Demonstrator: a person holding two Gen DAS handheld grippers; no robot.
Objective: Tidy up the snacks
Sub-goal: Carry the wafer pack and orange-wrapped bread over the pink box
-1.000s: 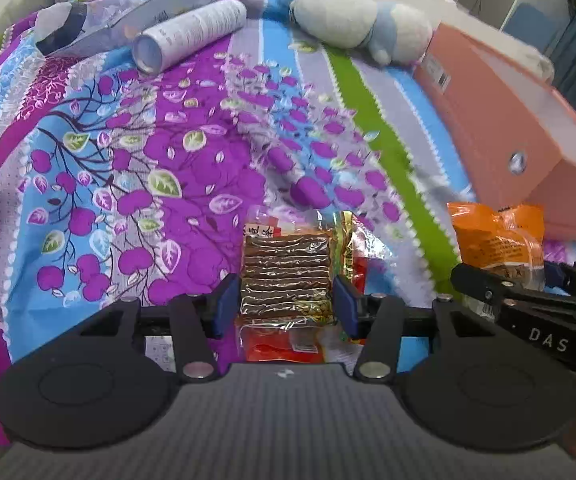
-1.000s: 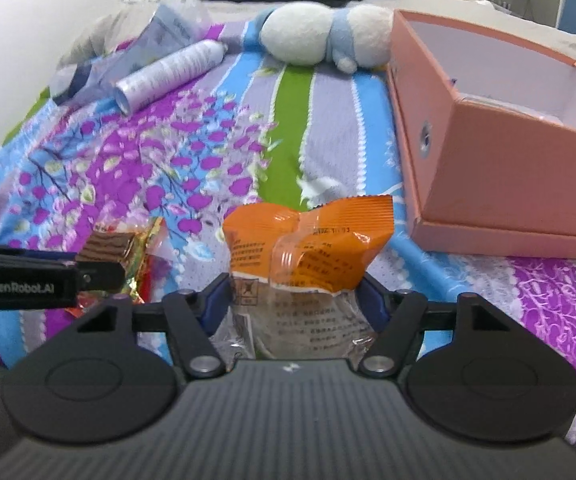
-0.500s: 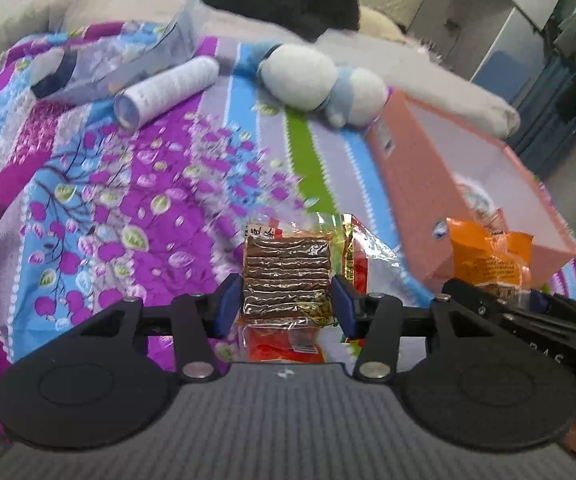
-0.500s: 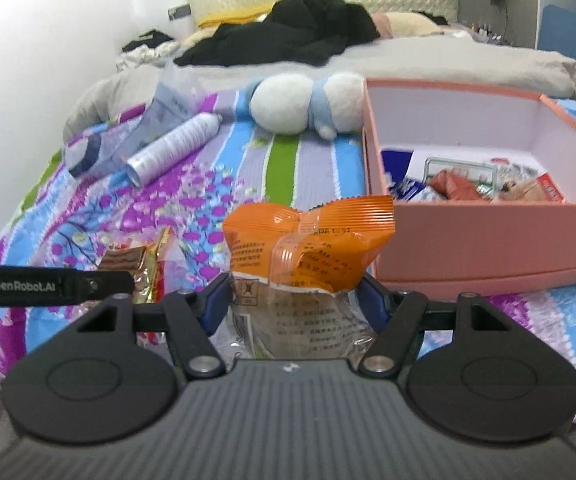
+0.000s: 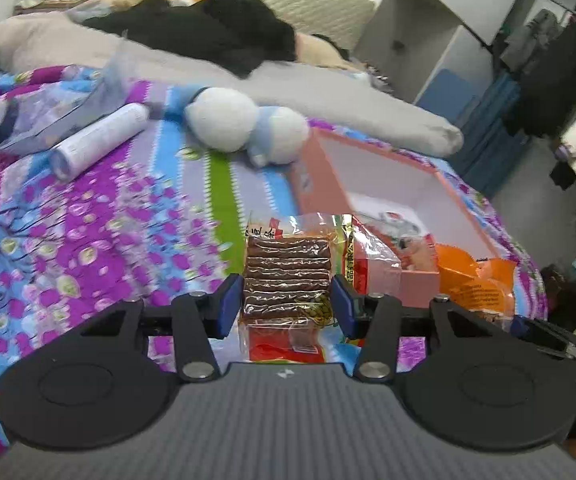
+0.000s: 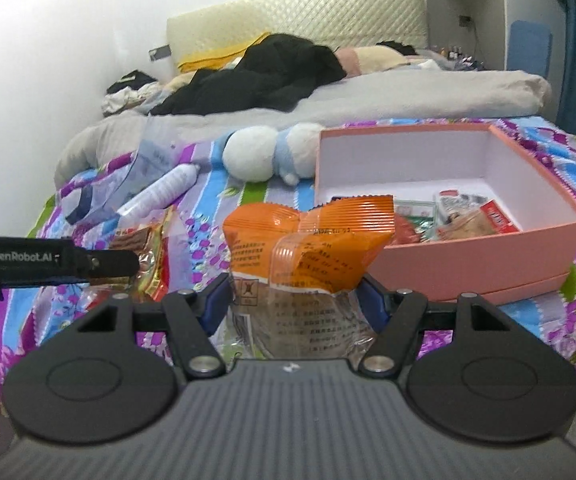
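The left claw (image 5: pixel 287 305) pinches a clear pack of brown snack sticks (image 5: pixel 288 272) and holds it up above the bed's flowery blanket (image 5: pixel 88 232). The right claw (image 6: pixel 292 307) pinches an orange snack bag (image 6: pixel 307 240), also up in the air. Just beyond them sits an open pink box (image 6: pixel 487 256) on the blanket, with a few snacks inside. A white and blue plush toy (image 5: pixel 244 128) lies near the box.

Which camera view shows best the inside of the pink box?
The right wrist view: the pink box is seen whole and open, with packets on its floor. In the left wrist view the box is blurred and partly hidden by held snacks.
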